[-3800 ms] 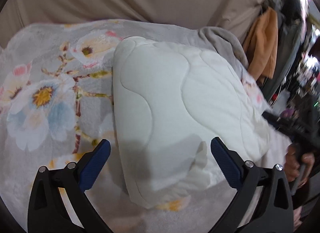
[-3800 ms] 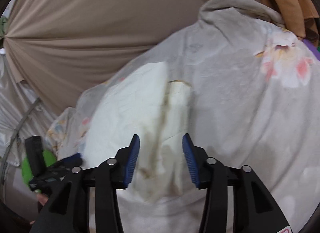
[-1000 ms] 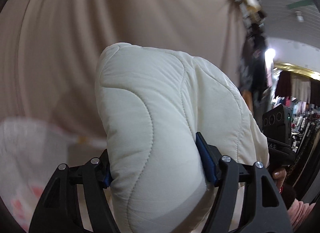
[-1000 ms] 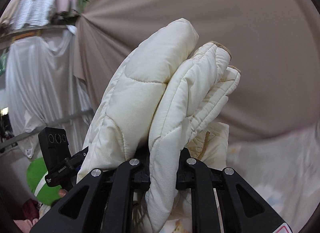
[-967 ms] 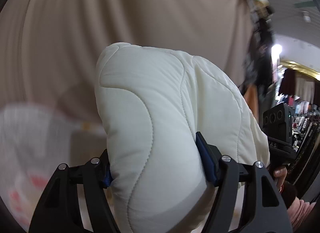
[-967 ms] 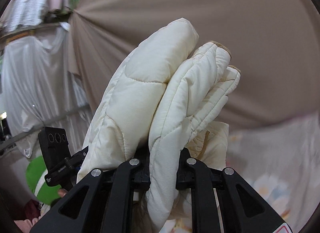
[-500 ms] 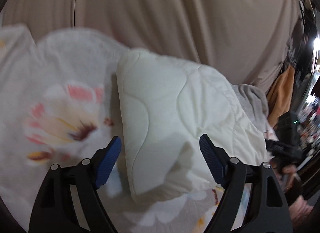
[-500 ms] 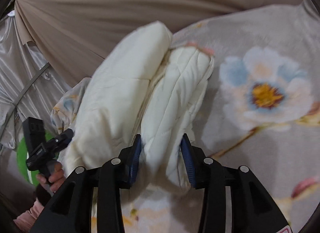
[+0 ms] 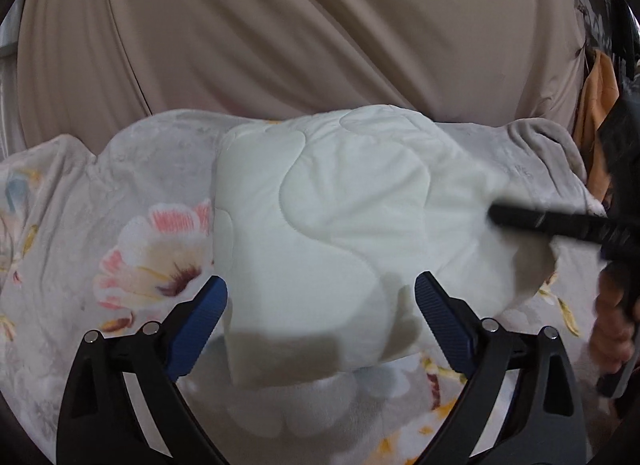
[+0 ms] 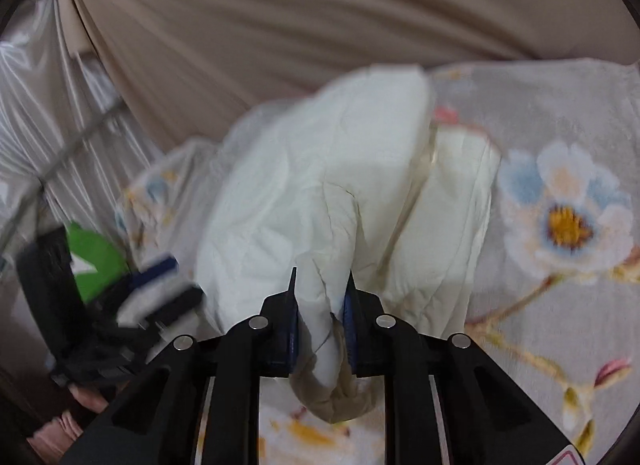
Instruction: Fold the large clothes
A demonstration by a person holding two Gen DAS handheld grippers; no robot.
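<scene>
A folded cream quilted jacket (image 9: 332, 233) lies on a grey flowered blanket (image 9: 152, 249). My left gripper (image 9: 320, 305) is open, its blue pads either side of the jacket's near edge, holding nothing. In the right wrist view the jacket (image 10: 328, 185) lies in thick folds, and my right gripper (image 10: 320, 297) is shut on a fold of its near edge. The right gripper also shows in the left wrist view (image 9: 560, 225) as a dark bar over the jacket's right side. The left gripper shows blurred in the right wrist view (image 10: 152, 289).
A beige curtain (image 9: 320, 25) hangs behind the blanket. An orange garment (image 9: 600, 113) hangs at the far right. A green object (image 10: 96, 257) sits at the left past the blanket's edge. The blanket (image 10: 560, 225) extends right with a large flower print.
The jacket was held up in both grippers and now lies on the blanket. My left gripper has let go and opened. My right gripper opened and has shut again on a fold.
</scene>
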